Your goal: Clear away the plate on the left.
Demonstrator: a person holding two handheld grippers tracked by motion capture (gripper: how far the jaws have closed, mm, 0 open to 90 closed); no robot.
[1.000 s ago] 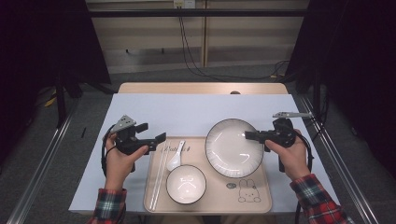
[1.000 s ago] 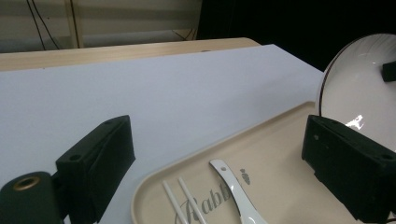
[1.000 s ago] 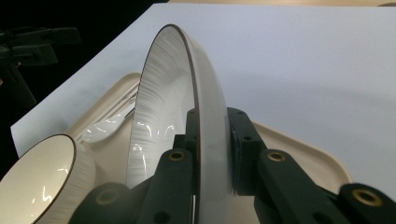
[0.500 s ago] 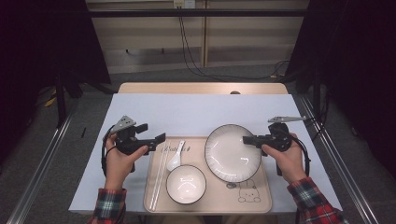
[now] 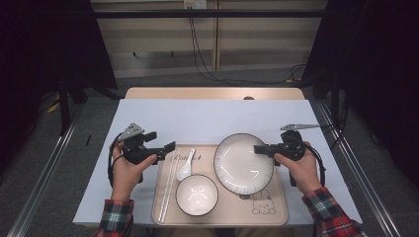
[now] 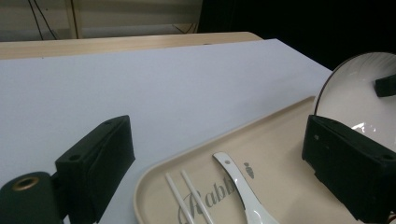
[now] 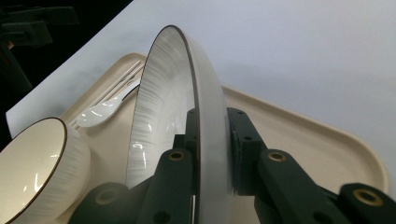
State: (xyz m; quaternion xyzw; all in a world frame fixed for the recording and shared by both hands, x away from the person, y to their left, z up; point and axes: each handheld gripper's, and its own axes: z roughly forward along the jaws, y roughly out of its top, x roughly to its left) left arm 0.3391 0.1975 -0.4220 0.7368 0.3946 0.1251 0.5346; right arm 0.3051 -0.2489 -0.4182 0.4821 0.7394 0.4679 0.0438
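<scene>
We have the right gripper (image 5: 261,149) clamped on the plate (image 5: 243,163) rim at the tray (image 5: 269,217) right edge; left gripper (image 5: 165,149) jaws apart. Next, probably, lift it clear.

High view looks down; both gripper views, low and close, share the tray (image 5: 276,213).

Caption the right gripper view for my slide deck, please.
Right gripper clamps the rim of a white dark-edged ceramic plate over a beige plastic tray.
</scene>
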